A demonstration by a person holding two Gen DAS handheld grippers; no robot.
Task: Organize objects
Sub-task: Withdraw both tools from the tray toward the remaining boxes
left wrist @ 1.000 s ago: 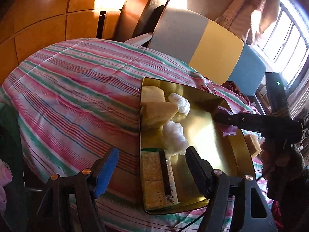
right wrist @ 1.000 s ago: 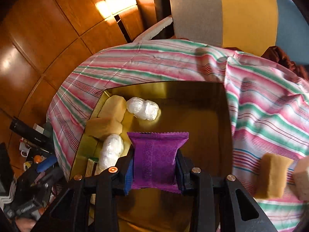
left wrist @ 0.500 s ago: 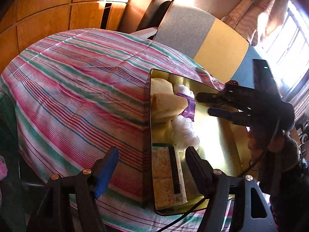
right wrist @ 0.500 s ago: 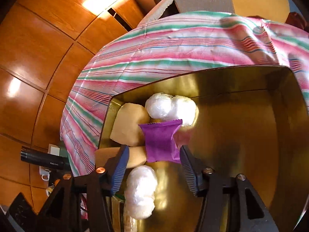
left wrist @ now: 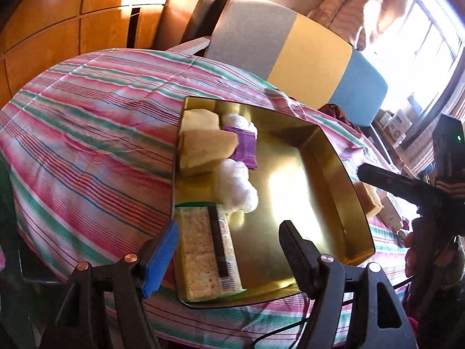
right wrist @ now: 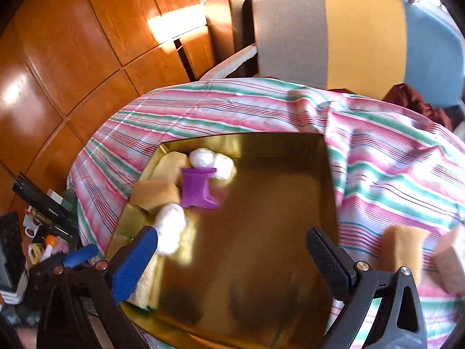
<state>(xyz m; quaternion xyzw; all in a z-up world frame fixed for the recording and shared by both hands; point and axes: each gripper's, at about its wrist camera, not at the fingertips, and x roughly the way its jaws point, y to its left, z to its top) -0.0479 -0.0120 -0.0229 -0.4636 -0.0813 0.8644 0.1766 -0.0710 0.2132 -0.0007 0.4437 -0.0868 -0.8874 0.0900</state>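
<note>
Fingers [right wrist: 328,261] opening, purple packet [right wrist: 197,187] lengthwise up tray [right wrist: 261,261]

tray [right wrist: 290,151] right half bare — free | left edge crowded — sponges [right wrist: 158,195], cotton [right wrist: 171,229], purple packet [right wrist: 197,189]

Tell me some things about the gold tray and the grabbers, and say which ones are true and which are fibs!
1. The purple packet lies in the gold tray. True.
2. The right gripper is squeezing the purple packet. False: its jaws are opening, with nothing between them.
3. Two yellow sponges lie outside the tray on the striped cloth. True.
4. The cracker pack lies on the cloth. False: it is inside the tray.
5. The left gripper is open. True.
</note>
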